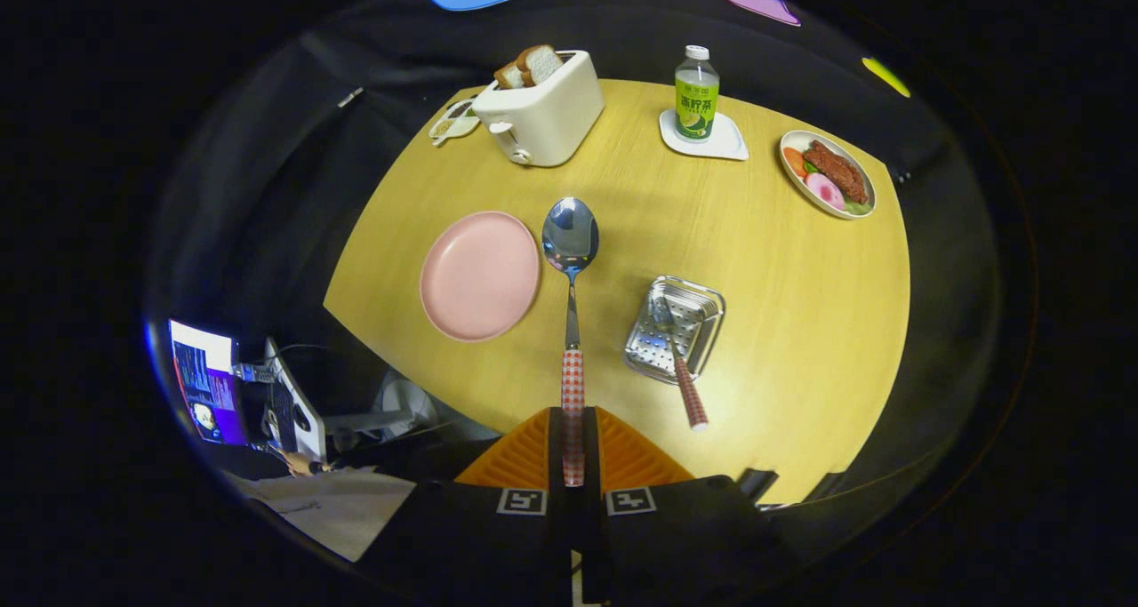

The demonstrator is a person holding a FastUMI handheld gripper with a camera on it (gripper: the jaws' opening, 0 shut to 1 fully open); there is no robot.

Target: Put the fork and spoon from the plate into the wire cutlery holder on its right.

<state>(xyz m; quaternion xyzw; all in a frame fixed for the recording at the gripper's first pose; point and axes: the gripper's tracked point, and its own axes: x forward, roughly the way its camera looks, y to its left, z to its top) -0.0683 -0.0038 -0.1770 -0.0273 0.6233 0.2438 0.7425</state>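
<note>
Claw (573,447) clamped on spoon (570,260); handle end hidden

A yellow wooden table (800,323) in a dark booth.

The table top is light wood and bright under the light. Black cloth (293,145) hangs behind it as the booth's wall, with a small silver clip (349,98) on it near the table's far left corner. Past the table's near left edge it is dim. A laptop (213,380) with a glowing screen stands there, with thin cables (418,429) lying beside it. Something pale and flat (329,505) lies below it.
</note>
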